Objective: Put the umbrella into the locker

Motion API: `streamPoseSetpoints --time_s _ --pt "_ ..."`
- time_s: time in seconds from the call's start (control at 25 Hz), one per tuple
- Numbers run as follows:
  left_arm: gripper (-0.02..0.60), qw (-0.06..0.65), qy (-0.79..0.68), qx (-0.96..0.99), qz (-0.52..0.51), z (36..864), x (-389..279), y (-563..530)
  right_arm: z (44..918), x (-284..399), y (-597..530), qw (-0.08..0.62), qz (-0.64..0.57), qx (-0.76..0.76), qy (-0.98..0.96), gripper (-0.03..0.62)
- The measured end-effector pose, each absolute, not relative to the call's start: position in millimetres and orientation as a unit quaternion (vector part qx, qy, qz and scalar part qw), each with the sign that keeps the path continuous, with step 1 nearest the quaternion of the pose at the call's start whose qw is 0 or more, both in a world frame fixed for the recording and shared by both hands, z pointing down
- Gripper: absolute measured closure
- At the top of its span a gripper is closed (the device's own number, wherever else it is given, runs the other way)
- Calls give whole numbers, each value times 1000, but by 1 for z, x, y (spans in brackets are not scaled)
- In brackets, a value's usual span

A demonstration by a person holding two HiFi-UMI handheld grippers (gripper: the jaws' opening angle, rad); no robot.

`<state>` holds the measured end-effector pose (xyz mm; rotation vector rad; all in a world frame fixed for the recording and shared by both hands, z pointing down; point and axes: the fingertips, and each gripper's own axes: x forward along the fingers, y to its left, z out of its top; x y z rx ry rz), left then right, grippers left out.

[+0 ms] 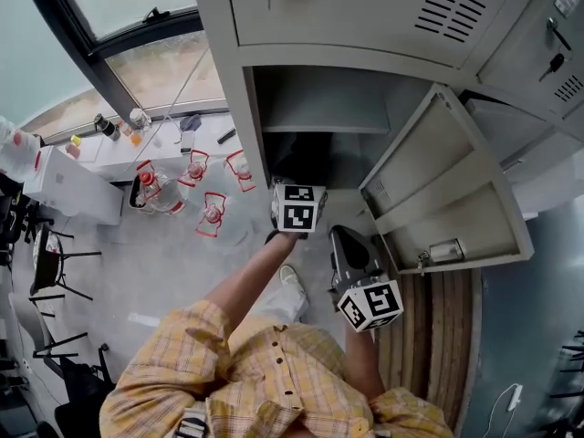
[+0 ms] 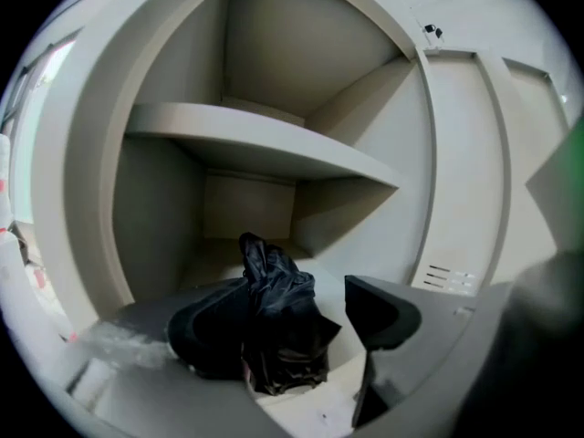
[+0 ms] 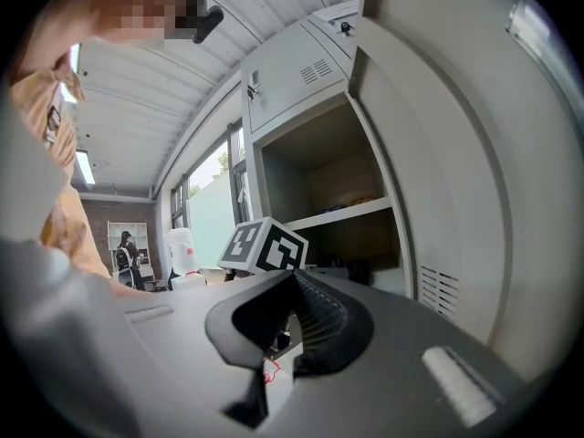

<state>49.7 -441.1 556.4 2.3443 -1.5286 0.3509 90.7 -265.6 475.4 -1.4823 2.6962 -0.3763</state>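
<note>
1. The locker (image 1: 245, 108) stands open, its door (image 1: 453, 194) swung out to the right.
2. The umbrella (image 2: 274, 318), black and folded, lies on the locker's floor under the shelf (image 2: 265, 144), near the front edge.
3. The left gripper (image 1: 298, 204) reaches into the lower compartment, its marker cube just outside the opening in the head view.
4. In the left gripper view its fingers (image 2: 379, 313) stand wide. The umbrella lies between them, pressed against the left one, and a slim gap shows before the right one. The grip is loose, and the umbrella's weight rests on the locker floor.
5. The right gripper (image 1: 347, 245) hangs lower, in front of the locker beside the door and apart from the umbrella.
6. In the right gripper view its fingers (image 3: 324, 318) meet at the tips with nothing between them. The ribbed pad of one faces the other.
7. That same view shows the left gripper's cube in front of the open compartment.
8. The person wears a yellow plaid shirt (image 1: 265, 372), with both arms stretched forward.
9. Bottles (image 1: 212, 213) in red holders stand well to the left of the locker, below a window.
</note>
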Motion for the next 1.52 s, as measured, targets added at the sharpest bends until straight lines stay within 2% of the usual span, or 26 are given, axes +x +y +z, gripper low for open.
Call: streamPoseSetpoints --time_s 0.16,0.32,0.6,0.84,1.52 --pt "264 152 -528 827 118 543 48 -418 471 89 -253 21 -119 -480 869 594" --pt "319 151 -520 834 106 532 43 -391 467 88 -239 23 -114 -485 867 594" --pt "439 146 -508 844 89 512 34 -344 460 84 -215 29 -107 -490 865 594" --pt "584 129 -520 840 82 502 16 -305 453 81 -194 30 -94 -497 862 594" --pt "587 92 -525 845 49 469 -8 -214 445 77 -150 21 -74 -508 858 595"
